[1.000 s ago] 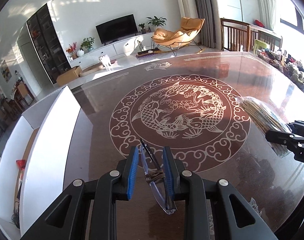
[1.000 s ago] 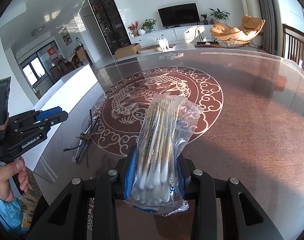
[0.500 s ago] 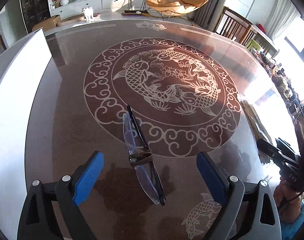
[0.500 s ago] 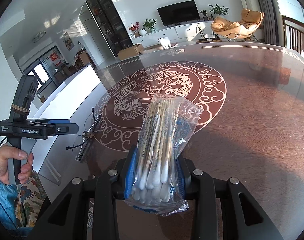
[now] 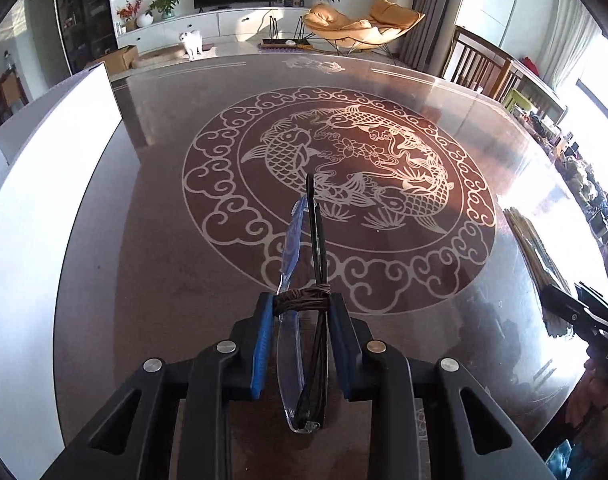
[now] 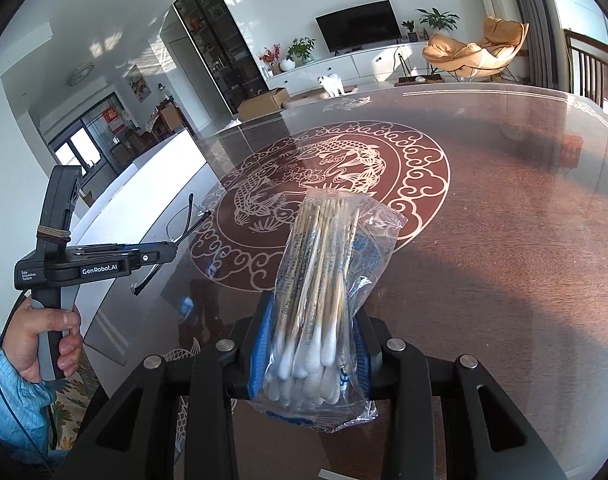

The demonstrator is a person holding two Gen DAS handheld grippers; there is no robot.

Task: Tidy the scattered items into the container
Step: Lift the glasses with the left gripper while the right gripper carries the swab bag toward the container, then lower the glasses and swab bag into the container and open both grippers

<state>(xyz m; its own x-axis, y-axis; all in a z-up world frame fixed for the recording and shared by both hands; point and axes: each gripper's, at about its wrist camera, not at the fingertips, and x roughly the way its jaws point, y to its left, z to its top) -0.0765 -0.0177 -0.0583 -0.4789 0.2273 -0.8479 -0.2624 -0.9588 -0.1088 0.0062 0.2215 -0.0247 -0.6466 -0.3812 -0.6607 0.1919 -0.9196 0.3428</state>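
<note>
A pair of folded glasses (image 5: 318,220), bound at the middle with brown cord, sticks out forward between the blue pads of my left gripper (image 5: 303,308). The jaws are closing and the pads press on the cord-wrapped middle. The right wrist view shows the left gripper (image 6: 172,248) holding the glasses (image 6: 184,232) just over the table's left edge. My right gripper (image 6: 312,308) is shut on a clear bag of cotton swabs (image 6: 324,264), held above the table. A white box (image 5: 56,184) stands along the table's left side.
The dark glass-topped table (image 5: 164,240) bears a round fish medallion (image 5: 344,184). A person's hand (image 6: 44,344) grips the left tool's handle. Wooden chairs (image 5: 480,64) stand at the far right, and clutter (image 5: 584,176) lines the right edge. A white cat (image 5: 192,42) is on the floor beyond.
The left jaws spread wide over the glasses, came lower and closed onto their cord-bound middle. The right gripper kept still with the swab bag.
</note>
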